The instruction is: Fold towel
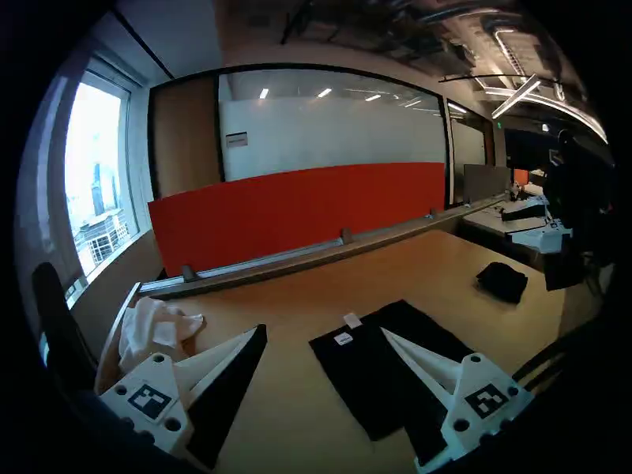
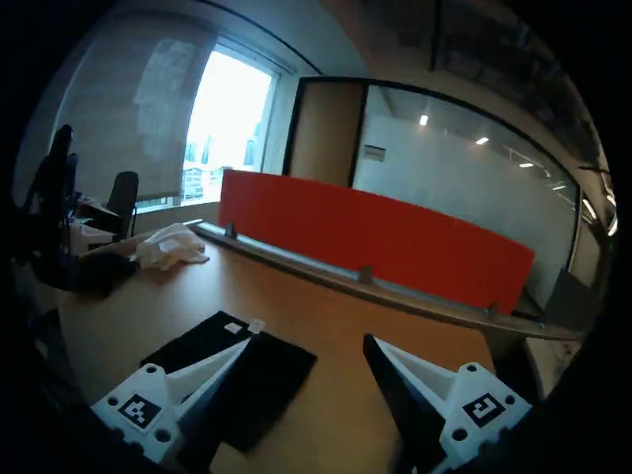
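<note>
Black rectangular towel (image 1: 355, 379) lies spread flat on the light brown wooden desk (image 1: 411, 265), with two small white tags (image 1: 351, 320) at its far edge; in the left gripper view it sits just ahead, reaching under the right-hand finger of the left gripper (image 1: 322, 329). That gripper's two white fingers, with black inner faces, stand wide apart and hold nothing; bare desk shows between their tips.

In the right gripper view the same towel (image 2: 276, 375) lies low and to the left, partly behind the left-hand finger of the right gripper (image 2: 306, 340); this gripper's fingers are likewise spread wide with nothing between them; whether either gripper touches the cloth I cannot tell.

Well apart from the towel, a crumpled white cloth (image 1: 158, 328) rests near the desk's far left corner, close to the low rail that runs along the desk's back edge; the right gripper view shows it (image 2: 170, 243) farther off on the left. A small dark bundle of cloth (image 1: 502, 280) sits on the desk to the right, apart from the towel. Behind the rail stands a long red partition panel (image 1: 300, 209); a bright window (image 1: 99, 182) lies to the left, and a black office chair (image 2: 122, 193) stands by it.
</note>
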